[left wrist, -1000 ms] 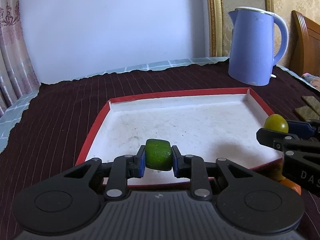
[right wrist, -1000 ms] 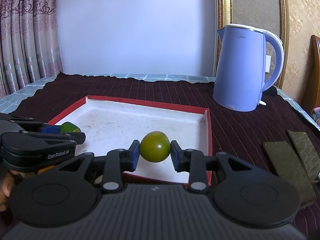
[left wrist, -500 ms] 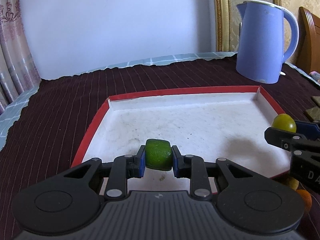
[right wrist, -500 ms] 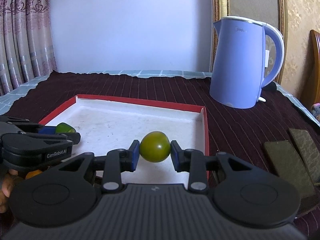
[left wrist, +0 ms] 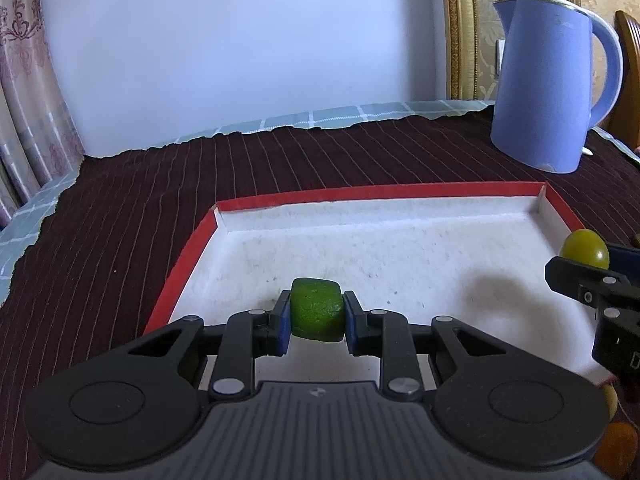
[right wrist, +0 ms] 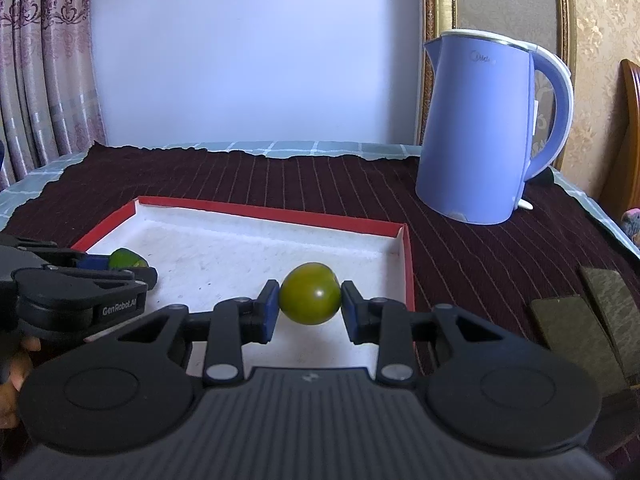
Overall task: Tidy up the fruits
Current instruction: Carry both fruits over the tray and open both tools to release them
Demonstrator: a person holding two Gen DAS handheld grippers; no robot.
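My left gripper (left wrist: pixel 317 312) is shut on a small bright green fruit (left wrist: pixel 317 309), squeezed between its blue pads above the near left part of a shallow red-rimmed tray with a white floor (left wrist: pixel 400 248). My right gripper (right wrist: pixel 309 300) is shut on a rounder olive-green fruit (right wrist: pixel 310 299), held over the tray (right wrist: pixel 224 248) near its right wall. In the left wrist view the olive fruit (left wrist: pixel 584 249) shows at the right edge in the other gripper; in the right wrist view the bright green fruit (right wrist: pixel 124 259) peeks out at the left.
A blue electric kettle (right wrist: pixel 484 128) stands on the dark striped cloth (right wrist: pixel 460 240) behind the tray's right corner. Two dark flat slabs (right wrist: pixel 576 328) lie to the right of the tray. Orange fruits (left wrist: pixel 616 444) sit low at the right of the left wrist view.
Both grippers have moved forward over the tray with their fruits still held. The tray's far rim and the kettle now look closer in both views.
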